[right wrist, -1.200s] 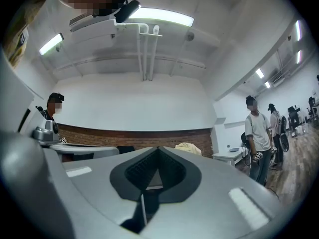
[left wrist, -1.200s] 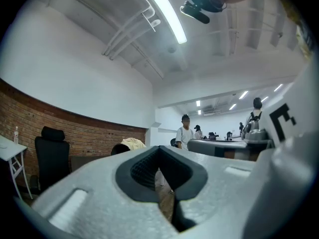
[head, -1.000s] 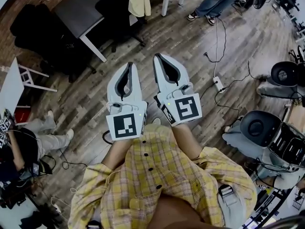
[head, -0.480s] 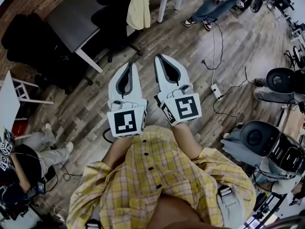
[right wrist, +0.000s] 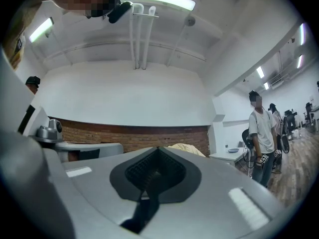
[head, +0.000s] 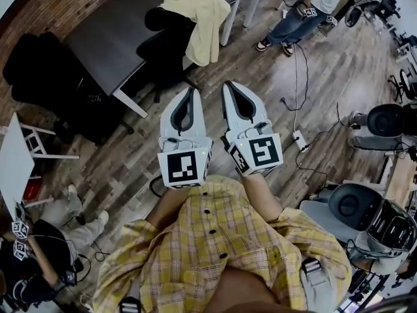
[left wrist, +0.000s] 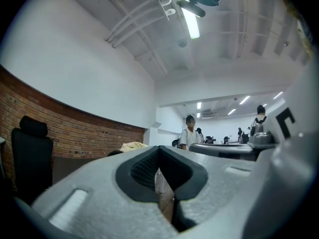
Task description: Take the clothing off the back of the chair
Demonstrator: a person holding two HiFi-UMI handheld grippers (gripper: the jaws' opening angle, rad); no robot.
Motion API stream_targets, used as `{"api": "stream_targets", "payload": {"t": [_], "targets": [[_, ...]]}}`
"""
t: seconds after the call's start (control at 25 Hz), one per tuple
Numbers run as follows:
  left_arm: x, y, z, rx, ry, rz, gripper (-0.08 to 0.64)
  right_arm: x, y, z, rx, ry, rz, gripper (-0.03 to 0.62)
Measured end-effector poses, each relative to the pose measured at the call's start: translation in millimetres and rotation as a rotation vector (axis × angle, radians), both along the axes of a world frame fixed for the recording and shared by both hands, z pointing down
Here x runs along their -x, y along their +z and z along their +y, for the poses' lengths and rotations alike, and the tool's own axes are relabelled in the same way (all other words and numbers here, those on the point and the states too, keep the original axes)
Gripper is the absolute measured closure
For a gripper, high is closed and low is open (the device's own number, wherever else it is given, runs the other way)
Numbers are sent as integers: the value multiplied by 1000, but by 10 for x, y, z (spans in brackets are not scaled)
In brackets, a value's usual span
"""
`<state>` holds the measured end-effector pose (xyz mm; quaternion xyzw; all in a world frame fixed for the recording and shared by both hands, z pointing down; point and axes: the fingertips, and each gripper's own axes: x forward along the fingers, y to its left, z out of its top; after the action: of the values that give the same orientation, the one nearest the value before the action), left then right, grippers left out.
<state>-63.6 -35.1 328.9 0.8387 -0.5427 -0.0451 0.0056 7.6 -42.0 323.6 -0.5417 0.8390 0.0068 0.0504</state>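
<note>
Ahead of us on the wooden floor (head: 130, 145), the dark bench (head: 104, 38) and the black chair (head: 163, 47) tucked against it now sit well inside the head view. One second ago both were cut by the top edge, and only the lower part of the clothing showed. We read this as a level advance toward the chair. The whole group has drawn nearer, while the two tools kept their side-by-side pose in front of us.

The clothing (head: 195, 15), a pale yellow garment, is draped over the chair back and hangs down toward the floor. It looks like a shirt or light jacket, though the head view is too small for us to be sure. Both gripper views show it as a pale hump just beside the jaw tips, in front of the brick wall (left wrist: 89, 133).

The left tool (head: 190, 91) is closed, tips together, with nothing between them; only floor shows through the slot behind the tips. The right tool (head: 229, 85) is likewise closed and empty. Neither has changed over the last second. Both are well apart from the clothing.

For the task, we judge the approach to be under way and the grasp not yet begun. At least one tool must open before it can take the fabric.

Containers: we see none that bears on the task. The clothing hangs on the chair, not inside anything.
</note>
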Motion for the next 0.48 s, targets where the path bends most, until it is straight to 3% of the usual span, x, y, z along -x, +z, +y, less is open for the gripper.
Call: {"api": "stream_targets", "payload": {"t": [0.28, 0.48], "targets": [[48, -84, -468, -20, 38, -3, 560, 65, -89, -456, -12, 33, 4, 590], [276, -85, -739, -17, 78, -8, 560, 299, -117, -719, -18, 68, 13, 591]]}}
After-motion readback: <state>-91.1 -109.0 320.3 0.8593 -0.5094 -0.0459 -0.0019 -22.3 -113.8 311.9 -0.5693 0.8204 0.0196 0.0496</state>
